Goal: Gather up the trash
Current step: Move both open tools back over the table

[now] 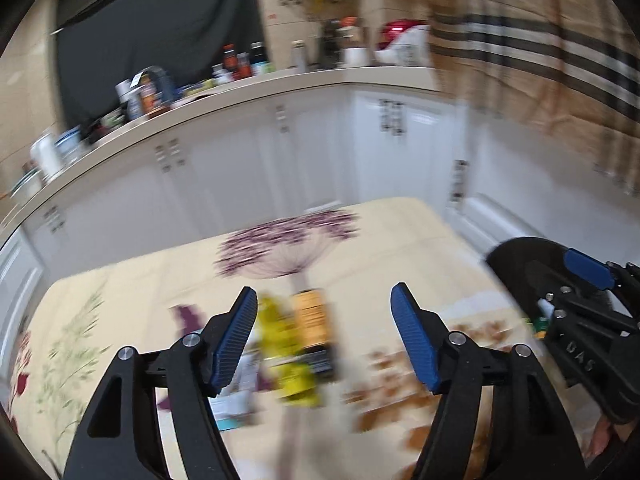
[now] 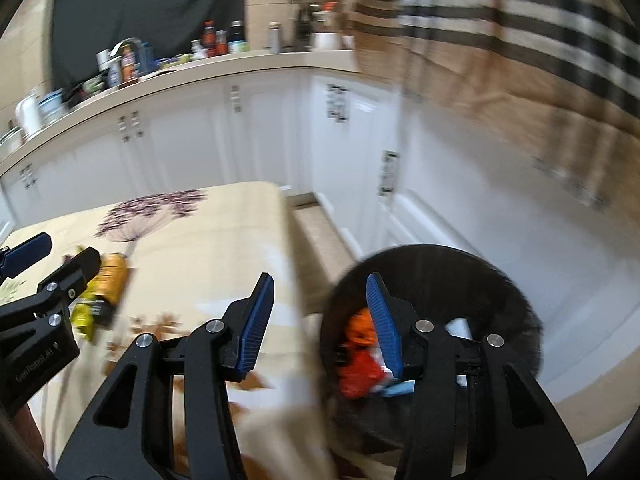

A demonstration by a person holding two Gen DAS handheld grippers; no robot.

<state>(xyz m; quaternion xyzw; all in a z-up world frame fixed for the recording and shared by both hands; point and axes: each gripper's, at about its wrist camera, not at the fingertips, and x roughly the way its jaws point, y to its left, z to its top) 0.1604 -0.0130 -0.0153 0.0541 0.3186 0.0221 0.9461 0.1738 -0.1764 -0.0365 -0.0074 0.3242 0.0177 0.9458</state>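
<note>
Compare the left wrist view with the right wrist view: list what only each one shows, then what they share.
Only the left wrist view: a red and white appliance on the counter, and white and teal papers on the table by the yellow wrapper.

Only the right wrist view: the inside of the black bin, holding orange-red trash, and the floor strip beside the table.

Both: the floral tablecloth, yellow wrapper, orange-labelled item, white cabinets, cluttered counter, and both grippers, left gripper and right gripper, open and empty.

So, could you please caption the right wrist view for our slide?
Open right tool above table edge, beside black bin holding orange wrapper.
</note>
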